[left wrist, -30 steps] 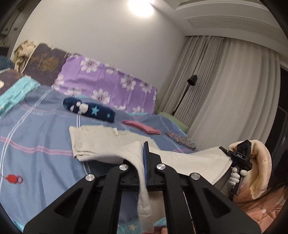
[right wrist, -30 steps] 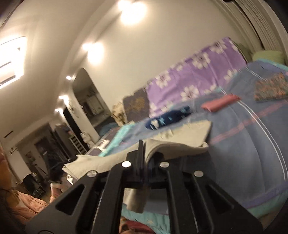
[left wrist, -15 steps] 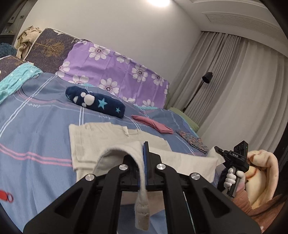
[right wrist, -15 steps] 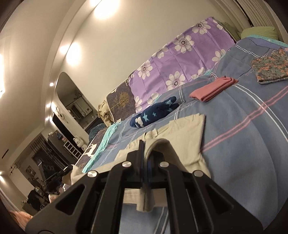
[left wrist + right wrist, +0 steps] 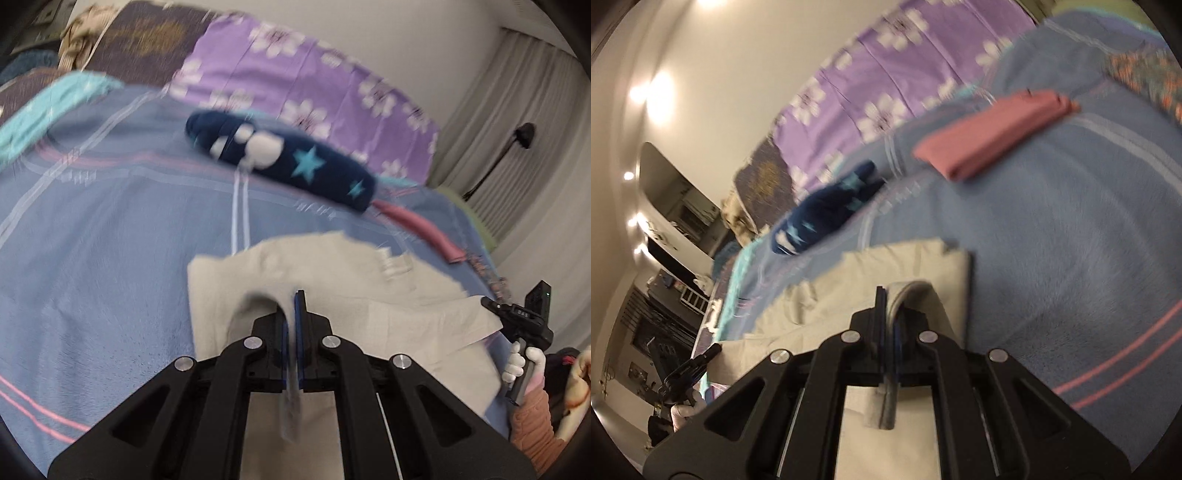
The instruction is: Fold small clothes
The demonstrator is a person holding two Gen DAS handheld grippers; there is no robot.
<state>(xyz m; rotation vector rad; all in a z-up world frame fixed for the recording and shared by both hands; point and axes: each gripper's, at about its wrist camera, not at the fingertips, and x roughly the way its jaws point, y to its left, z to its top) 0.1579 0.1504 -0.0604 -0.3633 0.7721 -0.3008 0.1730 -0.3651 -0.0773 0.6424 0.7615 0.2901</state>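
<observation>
A beige small garment lies spread on the blue bedspread. My left gripper is shut on one edge of it, with the cloth looping over the left finger. My right gripper is shut on another edge of the same garment; the cloth curls over its right finger. The right gripper also shows at the right edge of the left wrist view, and the left gripper at the lower left of the right wrist view. Both views are motion-blurred.
A navy star-patterned cloth roll, a folded pink cloth and a patterned folded cloth lie farther up the bed. Purple flowered pillows line the headboard. Curtains and a floor lamp stand at the right.
Both grippers have moved forward and down over the bed, carrying the held edge of the beige garment over the rest of it. Both stay shut on the cloth.
</observation>
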